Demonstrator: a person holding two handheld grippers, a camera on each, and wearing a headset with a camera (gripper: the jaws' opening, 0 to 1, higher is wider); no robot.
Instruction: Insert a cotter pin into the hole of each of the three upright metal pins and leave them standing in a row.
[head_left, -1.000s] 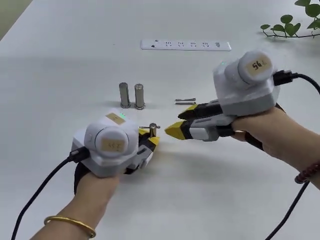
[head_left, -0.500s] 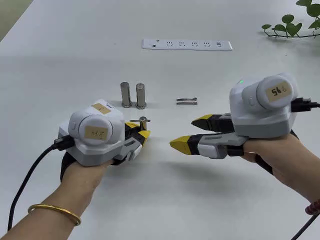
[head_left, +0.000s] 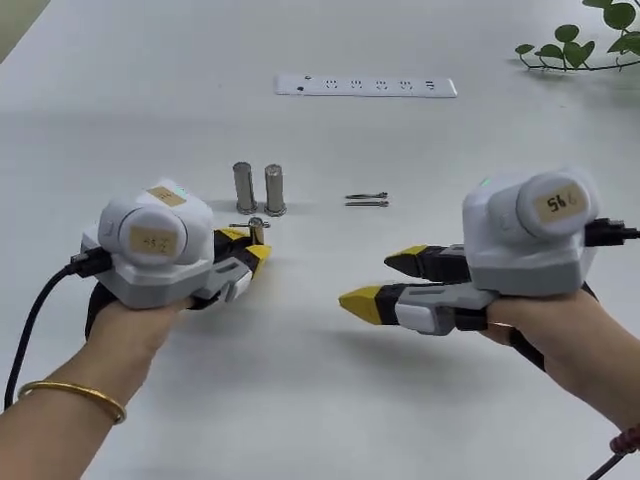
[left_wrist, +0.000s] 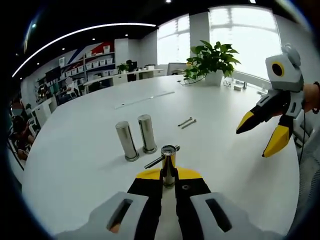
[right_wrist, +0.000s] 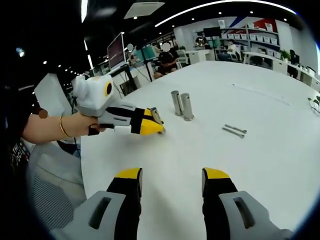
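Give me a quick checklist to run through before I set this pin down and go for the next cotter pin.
1. Cotter pin through the held pin: ok, it crosses near the top.
2. Cotter pin pushed fully home: cannot tell.
3. Left gripper shut on the held pin: ok.
4. Right gripper open and empty: ok.
5. Two bare pins upright, side by side: ok.
6. Two spare cotter pins lying on the table, apart from both grippers: ok.
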